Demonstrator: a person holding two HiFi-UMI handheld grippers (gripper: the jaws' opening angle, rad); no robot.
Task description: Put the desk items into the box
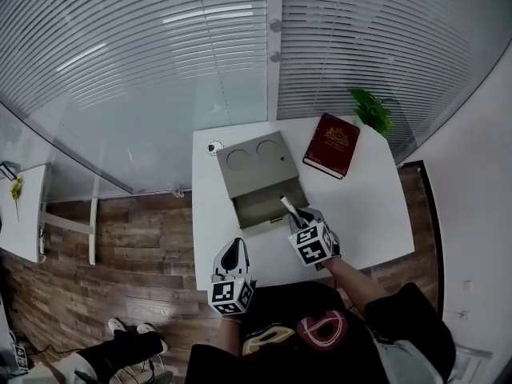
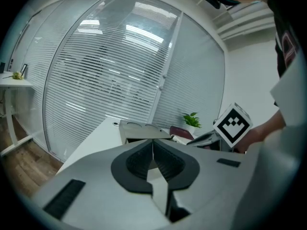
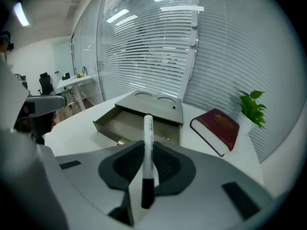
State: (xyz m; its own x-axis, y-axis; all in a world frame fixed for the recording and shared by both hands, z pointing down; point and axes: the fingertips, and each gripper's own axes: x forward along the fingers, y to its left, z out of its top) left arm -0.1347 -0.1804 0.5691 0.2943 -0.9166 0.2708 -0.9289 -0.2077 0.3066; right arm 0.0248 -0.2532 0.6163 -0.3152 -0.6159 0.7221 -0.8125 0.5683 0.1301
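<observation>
White desk (image 1: 370, 208) sat against a glass wall with blinds (image 1: 144, 62) at 12 o'clock. The grey box (image 1: 254, 163) was at desk centre-left, with two round recesses on top and its drawer (image 1: 258, 208) pulled open toward 6 o'clock. The red book (image 1: 331, 145) lay flat at 2 o'clock of the box, apart from it, with the small green plant (image 1: 372, 110) at 1 o'clock of the book, at the desk's far corner. Nothing stood between the drawer and the grippers. The right gripper (image 1: 302, 217) was at 4 o'clock of the drawer, just beside it and pointing down at it. Its jaws were part closed, clamped on the marker (image 3: 148, 128): white barrel toward the drawer, black cap back toward the camera. In the head view the barrel's end overlapped the drawer's near-right edge. The left gripper (image 1: 233, 258) was at 6 o'clock of the box, near the desk's near edge, with jaws closed together and nothing in them. A small round item (image 1: 212, 146) lay at 10 o'clock of the box; I couldn't tell what it was.
</observation>
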